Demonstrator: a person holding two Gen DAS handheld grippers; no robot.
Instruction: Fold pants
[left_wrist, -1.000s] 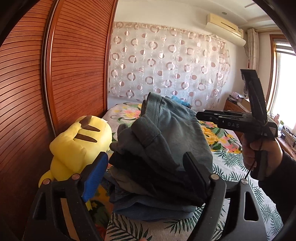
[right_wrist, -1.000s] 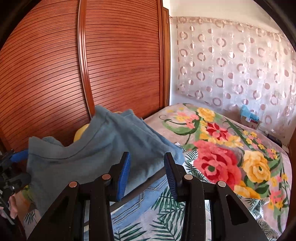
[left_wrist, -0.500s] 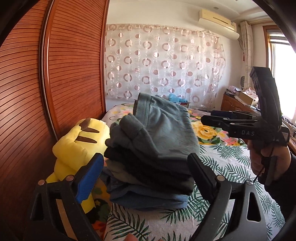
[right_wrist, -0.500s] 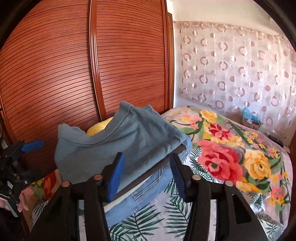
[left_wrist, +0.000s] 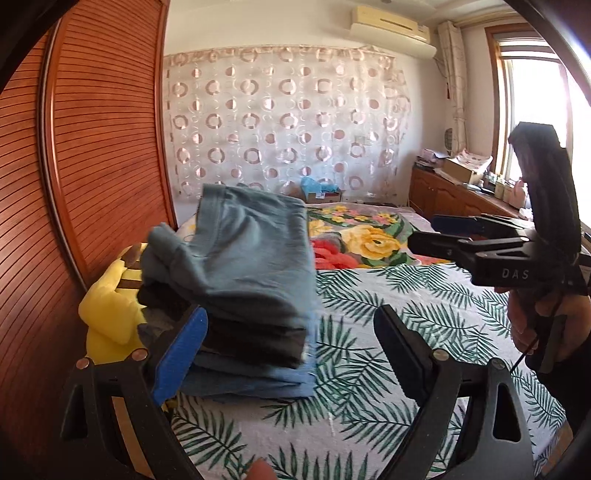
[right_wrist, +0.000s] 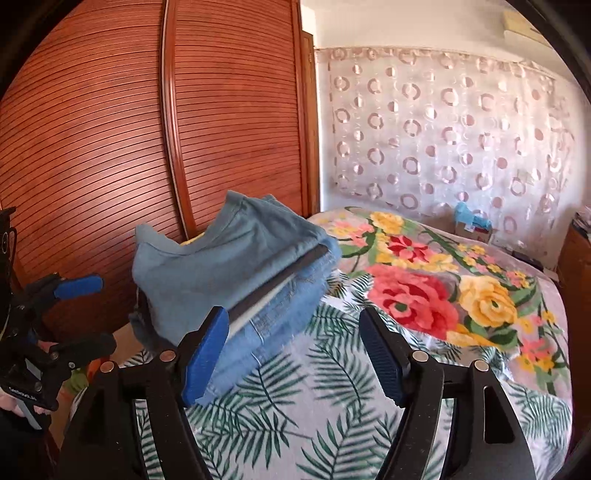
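Note:
A stack of folded pants (left_wrist: 251, 266) lies on the bed by the wardrobe, with a grey-blue pair on top, dark pairs under it and denim at the bottom. The right wrist view shows the same stack (right_wrist: 229, 266) from its other side. My left gripper (left_wrist: 291, 350) is open, a little short of the stack, and holds nothing. It also shows at the left edge of the right wrist view as the left gripper (right_wrist: 86, 315). My right gripper (right_wrist: 291, 354) hovers over the leaf-print bedspread to the right of the stack. Its jaws are opening and nothing is between them. The right gripper (left_wrist: 424, 232) is held by a hand (left_wrist: 535, 321).
A yellow plush toy (left_wrist: 110, 306) sits between the stack and the slatted wooden wardrobe door (left_wrist: 92, 166). The flowered bedspread (left_wrist: 424, 314) stretches right and back to a circle-patterned curtain (left_wrist: 280, 122). A wooden sideboard (left_wrist: 450, 199) with clutter stands under the window.
Both grippers have drawn back from the stack, which now sits smaller and further left in each view. The right jaws have spread much wider. The stack has stayed put.

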